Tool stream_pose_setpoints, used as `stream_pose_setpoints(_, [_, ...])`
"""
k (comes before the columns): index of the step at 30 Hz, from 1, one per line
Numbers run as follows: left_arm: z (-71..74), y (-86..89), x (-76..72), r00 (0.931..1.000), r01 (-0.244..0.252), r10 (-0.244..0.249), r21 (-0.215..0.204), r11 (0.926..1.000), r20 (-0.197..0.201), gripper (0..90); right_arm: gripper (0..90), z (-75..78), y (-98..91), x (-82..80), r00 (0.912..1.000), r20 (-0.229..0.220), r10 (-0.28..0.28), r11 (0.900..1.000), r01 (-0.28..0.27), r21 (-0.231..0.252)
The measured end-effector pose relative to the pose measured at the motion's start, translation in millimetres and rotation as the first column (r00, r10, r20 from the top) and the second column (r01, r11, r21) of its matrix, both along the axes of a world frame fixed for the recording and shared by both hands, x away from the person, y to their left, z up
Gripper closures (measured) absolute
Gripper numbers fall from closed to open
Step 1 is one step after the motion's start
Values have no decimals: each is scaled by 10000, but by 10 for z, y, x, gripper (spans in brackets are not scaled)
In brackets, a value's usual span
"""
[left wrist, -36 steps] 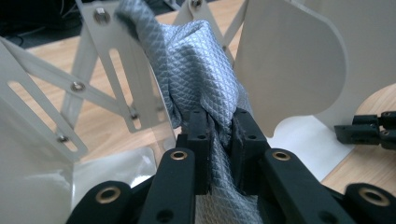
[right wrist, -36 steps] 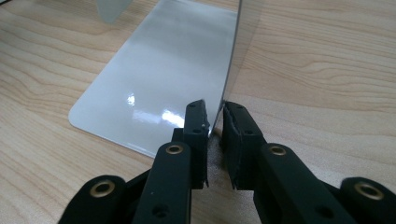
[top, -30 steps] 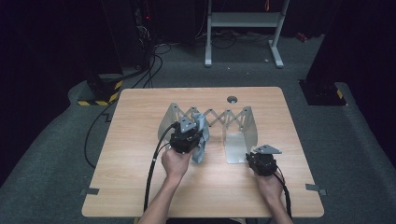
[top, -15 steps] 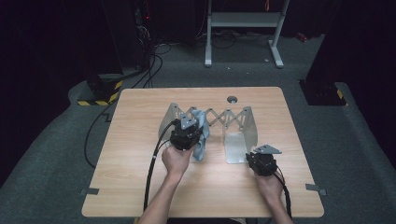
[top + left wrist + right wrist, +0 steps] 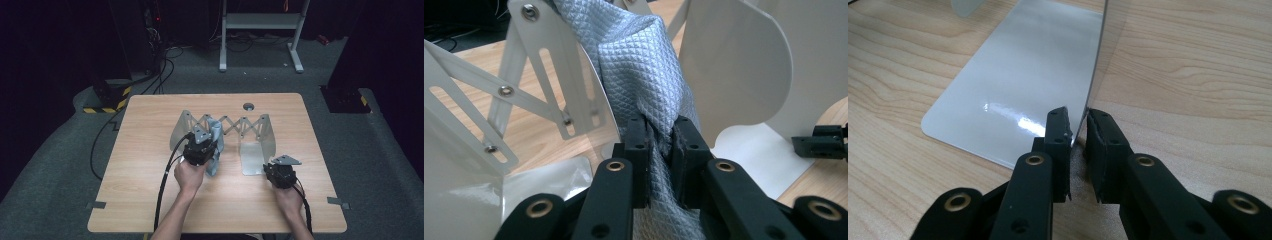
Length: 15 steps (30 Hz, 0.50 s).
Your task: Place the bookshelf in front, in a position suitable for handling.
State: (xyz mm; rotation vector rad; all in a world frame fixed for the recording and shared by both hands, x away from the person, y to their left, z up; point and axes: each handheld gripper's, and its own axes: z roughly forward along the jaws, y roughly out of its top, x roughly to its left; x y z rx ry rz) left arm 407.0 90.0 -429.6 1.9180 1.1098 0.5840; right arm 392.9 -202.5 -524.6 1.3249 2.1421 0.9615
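Quilted grey cloth (image 5: 644, 65); glossy white metal rack (image 5: 1028, 80); matt wood table (image 5: 1188, 65).

The grey cloth (image 5: 644, 65) ran out past the left gripper view's top and bottom edges; the left gripper (image 5: 200, 150) hid most of it from above.

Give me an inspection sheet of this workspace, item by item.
Surface: wooden table, with a round grommet near its far edge.
Job's things: white expanding rack standing upright; grey quilted cloth between two of its plates.
Clutter: nothing seen.
Grippers: left gripper shut on the cloth; right gripper clamping the edge of the rack's end plate.
Cables: one black cable trails from each gripper; more lie on the floor behind.
Surroundings: grey carpet, a white stand, dark equipment.
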Motion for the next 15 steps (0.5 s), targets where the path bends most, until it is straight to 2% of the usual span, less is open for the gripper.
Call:
stream_pose_setpoints(4, [-40,2,-5,9999,-11,12,109,9999,-106,798,802,0,0,0,10000,-3,3,10000,-3,1])
stream_pose_setpoints(7, [-13,23,-26,10000,-61,61,82,9999,-6,798,802,0,0,0,10000,-5,6,10000,-6,5])
stream_pose_setpoints(15, [235,149,-94,9981,-220,220,-12,9998,582,799,803,0,2,-1,10000,7,24,10000,-24,-17])
